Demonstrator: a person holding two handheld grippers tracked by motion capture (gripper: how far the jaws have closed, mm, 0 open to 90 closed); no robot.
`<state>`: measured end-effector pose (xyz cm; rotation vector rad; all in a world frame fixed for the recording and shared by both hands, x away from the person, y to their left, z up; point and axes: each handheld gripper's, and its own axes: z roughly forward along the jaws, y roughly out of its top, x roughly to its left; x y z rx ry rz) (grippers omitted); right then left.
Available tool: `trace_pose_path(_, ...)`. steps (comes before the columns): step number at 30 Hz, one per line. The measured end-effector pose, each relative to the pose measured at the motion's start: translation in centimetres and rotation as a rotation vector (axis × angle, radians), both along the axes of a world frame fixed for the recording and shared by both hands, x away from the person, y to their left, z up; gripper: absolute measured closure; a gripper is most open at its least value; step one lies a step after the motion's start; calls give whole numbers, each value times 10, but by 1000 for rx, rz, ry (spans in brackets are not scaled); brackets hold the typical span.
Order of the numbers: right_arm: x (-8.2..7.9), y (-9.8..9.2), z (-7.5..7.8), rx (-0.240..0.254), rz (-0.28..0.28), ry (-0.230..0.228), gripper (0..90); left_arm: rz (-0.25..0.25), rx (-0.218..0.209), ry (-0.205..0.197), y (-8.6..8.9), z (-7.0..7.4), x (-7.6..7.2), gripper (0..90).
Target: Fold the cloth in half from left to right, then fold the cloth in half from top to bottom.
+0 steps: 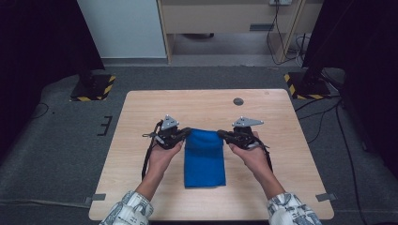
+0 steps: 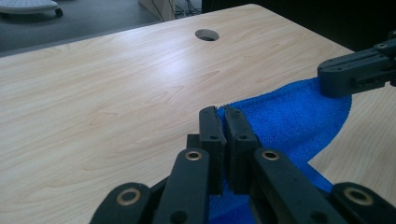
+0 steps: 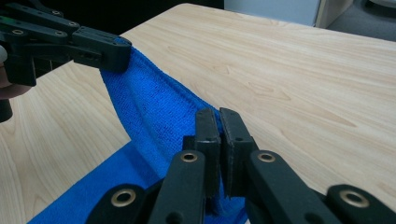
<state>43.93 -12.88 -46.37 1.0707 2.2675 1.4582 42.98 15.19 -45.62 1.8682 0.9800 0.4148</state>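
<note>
A light wooden table (image 1: 141,117) with a round hole (image 1: 238,101) stands on grey carpet (image 1: 61,140), flanked by 2 yellow-and-black-striped bases (image 1: 94,88).

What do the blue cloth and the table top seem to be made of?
Blue cloth: probably microfibre or terry, matt; its surface shows a fine, fuzzy looped weave and it drapes softly between the left gripper and the right gripper.
Table top: light wood or a wood-look laminate, smooth with a faint sheen; grain lines show, and which of the two I cannot tell.
</note>
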Motion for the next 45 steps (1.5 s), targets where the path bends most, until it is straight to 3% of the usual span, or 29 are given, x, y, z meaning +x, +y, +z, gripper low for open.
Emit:
trace_pose_path(15, -14, 1, -16, -3, 27, 21, 867, -10, -27, 13, 6, -13, -14, 863)
trace_pose_path(28, -16, 1, -15, -3, 33, 11, 866, -14, -32, 7, 7, -13, -17, 863)
trace_pose_path(45, -40, -3, -18, -4, 73, -5, 861, -62, -41, 4, 11, -16, -43, 864)
